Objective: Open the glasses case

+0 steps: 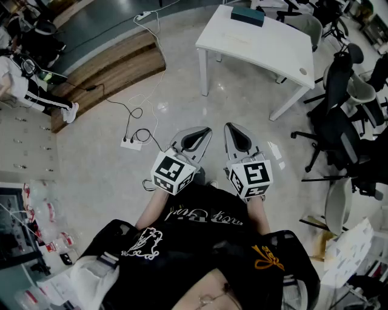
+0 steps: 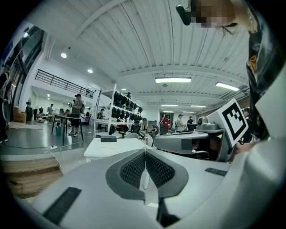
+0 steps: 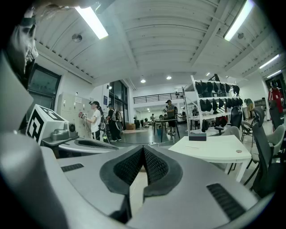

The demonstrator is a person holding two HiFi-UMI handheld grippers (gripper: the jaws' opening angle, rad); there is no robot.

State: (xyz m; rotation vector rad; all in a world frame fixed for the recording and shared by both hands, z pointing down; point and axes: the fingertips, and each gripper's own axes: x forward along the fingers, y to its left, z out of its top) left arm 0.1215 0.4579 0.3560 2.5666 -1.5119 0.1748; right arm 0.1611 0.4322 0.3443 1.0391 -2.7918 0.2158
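both the left gripper (image 1: 205, 131) and right gripper (image 1: 230, 127) are sitting clenched on nothing, close to the body. the case (image 1: 247, 15) is lying well away, at the far edge of the table (image 1: 267, 51). it is probably handling as a stiff, light box (likely hinged), best held by base and lid. its long axis is running along that edge; the opening side is too small to tell.

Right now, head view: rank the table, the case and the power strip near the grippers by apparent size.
1. table: by far the largest.
2. case: dark, at the table's far edge.
3. power strip: on the floor, and looks slightly smaller than the case. The margin is slim, and the case lies farther from the camera.
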